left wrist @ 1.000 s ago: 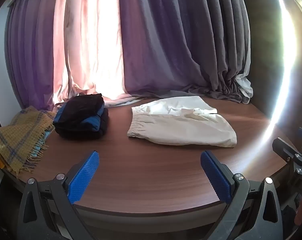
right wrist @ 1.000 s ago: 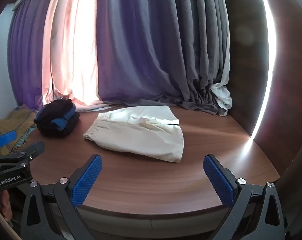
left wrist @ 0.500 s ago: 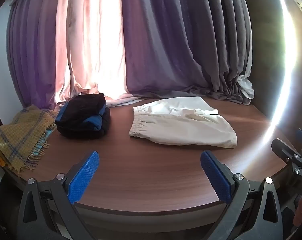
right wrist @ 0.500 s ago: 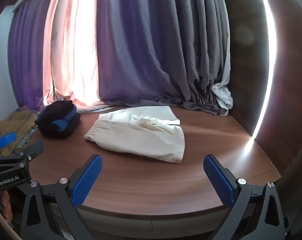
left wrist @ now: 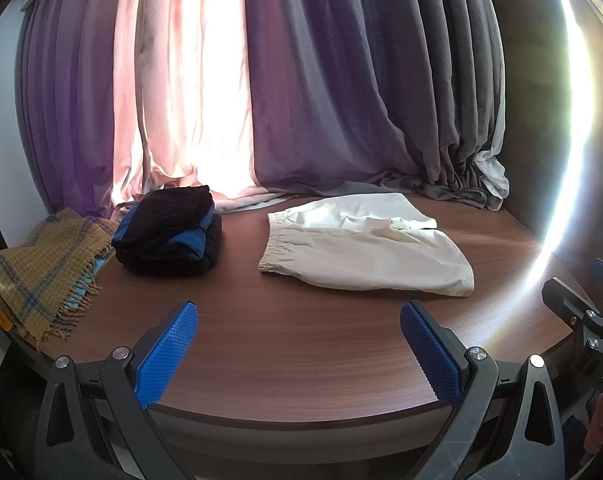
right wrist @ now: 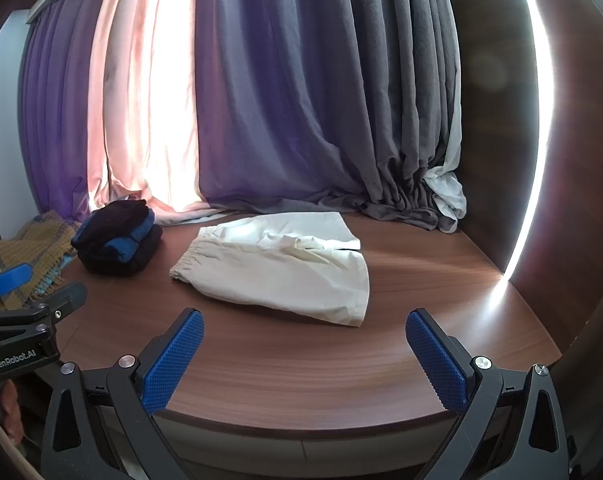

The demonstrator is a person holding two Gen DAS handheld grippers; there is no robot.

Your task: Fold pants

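Observation:
Cream shorts (left wrist: 361, 250) lie folded lengthwise on the brown wooden table (left wrist: 301, 344), elastic waistband to the left, leg hems to the right; they also show in the right wrist view (right wrist: 285, 268). My left gripper (left wrist: 299, 350) is open and empty, held over the table's near edge, well short of the shorts. My right gripper (right wrist: 305, 354) is open and empty, also at the near edge, short of the shorts. Each gripper shows at the edge of the other's view.
A folded stack of dark and blue clothes (left wrist: 169, 232) sits left of the shorts. A yellow plaid blanket (left wrist: 37, 268) hangs over the table's left edge. Purple and grey curtains (left wrist: 341, 100) pool on the table's far edge. A dark wall (right wrist: 561, 200) stands at right.
Both views have shifted very slightly; the shorts and other items lie unchanged and both grippers stay open.

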